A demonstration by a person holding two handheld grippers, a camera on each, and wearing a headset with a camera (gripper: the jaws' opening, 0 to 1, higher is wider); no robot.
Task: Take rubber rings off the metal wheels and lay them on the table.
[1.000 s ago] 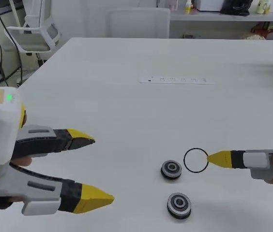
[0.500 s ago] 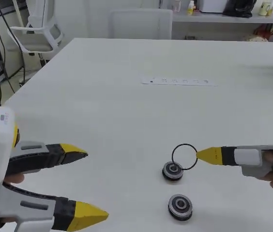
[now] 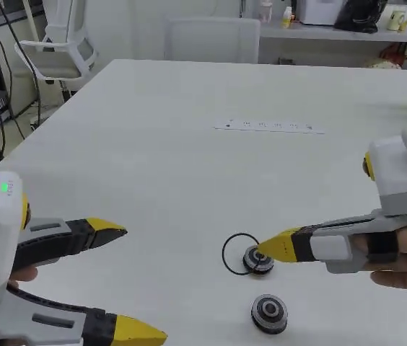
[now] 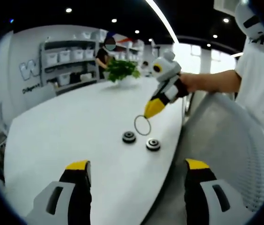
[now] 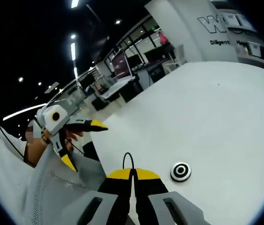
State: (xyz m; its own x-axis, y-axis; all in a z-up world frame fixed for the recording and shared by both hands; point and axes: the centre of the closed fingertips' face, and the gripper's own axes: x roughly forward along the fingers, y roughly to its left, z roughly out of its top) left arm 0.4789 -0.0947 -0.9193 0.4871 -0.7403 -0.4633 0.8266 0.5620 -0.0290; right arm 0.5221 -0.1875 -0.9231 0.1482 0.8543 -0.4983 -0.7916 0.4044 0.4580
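- Left hand-held gripper [image 3: 140, 283]: jaws wide, empty, well apart from the work.
- Ring [image 3: 224, 254]: hangs leftward off the right tips, beside a wheel [image 3: 259, 261]; bare worktop [image 3: 153, 144] lies further left.
- Right hand-held gripper [image 3: 265, 251]: pinched on the ring, much the nearer.

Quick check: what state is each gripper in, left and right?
Left gripper: open, holding nothing.
Right gripper: shut on a rubber ring.
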